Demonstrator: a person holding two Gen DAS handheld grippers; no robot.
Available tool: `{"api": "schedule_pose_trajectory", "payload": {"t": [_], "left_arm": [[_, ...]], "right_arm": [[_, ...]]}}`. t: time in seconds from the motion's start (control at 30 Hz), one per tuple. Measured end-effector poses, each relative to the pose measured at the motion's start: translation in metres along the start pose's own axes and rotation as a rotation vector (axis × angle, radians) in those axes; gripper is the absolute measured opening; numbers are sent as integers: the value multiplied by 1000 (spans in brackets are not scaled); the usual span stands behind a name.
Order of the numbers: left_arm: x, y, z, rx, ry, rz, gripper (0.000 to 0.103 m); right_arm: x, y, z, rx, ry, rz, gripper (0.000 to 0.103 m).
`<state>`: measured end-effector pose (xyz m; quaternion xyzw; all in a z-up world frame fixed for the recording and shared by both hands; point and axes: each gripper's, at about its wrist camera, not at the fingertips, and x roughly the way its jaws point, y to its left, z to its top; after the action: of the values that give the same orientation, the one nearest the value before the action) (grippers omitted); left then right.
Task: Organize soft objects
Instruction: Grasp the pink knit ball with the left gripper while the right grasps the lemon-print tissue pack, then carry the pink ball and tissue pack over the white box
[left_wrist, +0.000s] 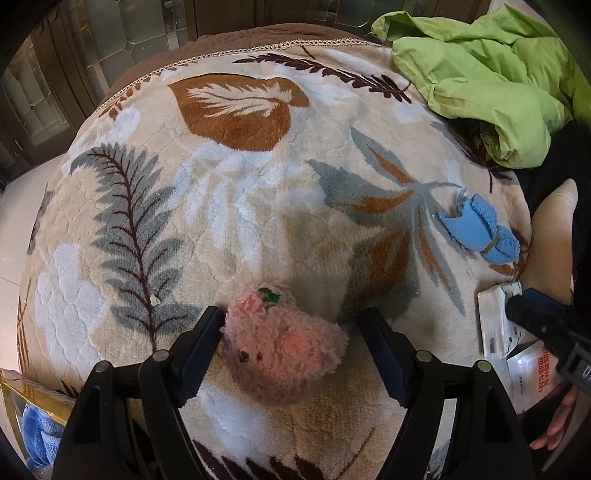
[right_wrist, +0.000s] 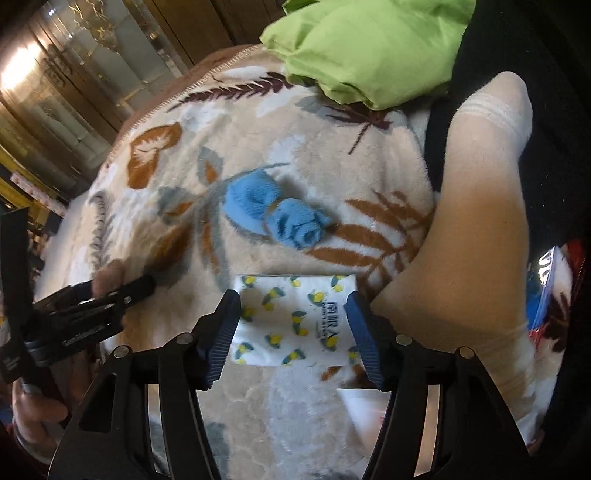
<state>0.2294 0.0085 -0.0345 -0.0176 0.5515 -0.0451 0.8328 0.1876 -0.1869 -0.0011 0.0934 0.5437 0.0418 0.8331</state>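
Pink plush toy (left_wrist: 282, 347) lies between spread left fingers (left_wrist: 201, 350).

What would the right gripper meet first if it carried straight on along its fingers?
The lemon-print tissue pack already lies between the open right gripper fingers, so it likely comes first. Beyond it lies the blue tied cloth on the blanket, though depth is unclear.

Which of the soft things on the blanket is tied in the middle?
The blue towel roll, cinched by a band; the pink plush toy and green fabric are untied.
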Motion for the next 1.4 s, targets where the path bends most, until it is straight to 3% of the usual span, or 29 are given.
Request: {"api": "schedule_pose_trajectory", "payload": {"t": [0.13,0.23,0.53,0.6,0.73,0.83,1.13,1.4], "left_arm": [[2,-2,0,7,1,9,81],[2,-1,0,2,4,2,81],[1,-2,-2,12,-12,9,80],[0,-5,-5,26,-17,37,73],[-7,1,-6,-7,-32,41,45],[-11,6,-7,-23,-26,20,36],[-15,25,-2,-130,37,-74,31],[-33,28,-8,-138,24,-68,31]], "right_arm": [[11,1,3,-19,60,36,78],[21,13,1,-93,120,16,79],[27,29,-11,-160,133,-43,74],[25,30,-15,-164,124,-33,73],[13,31,-24,-143,99,20,73],[6,31,-33,-126,94,57,73],[-22,29,-45,-80,49,129,73],[-29,34,-48,-81,37,166,73]]}}
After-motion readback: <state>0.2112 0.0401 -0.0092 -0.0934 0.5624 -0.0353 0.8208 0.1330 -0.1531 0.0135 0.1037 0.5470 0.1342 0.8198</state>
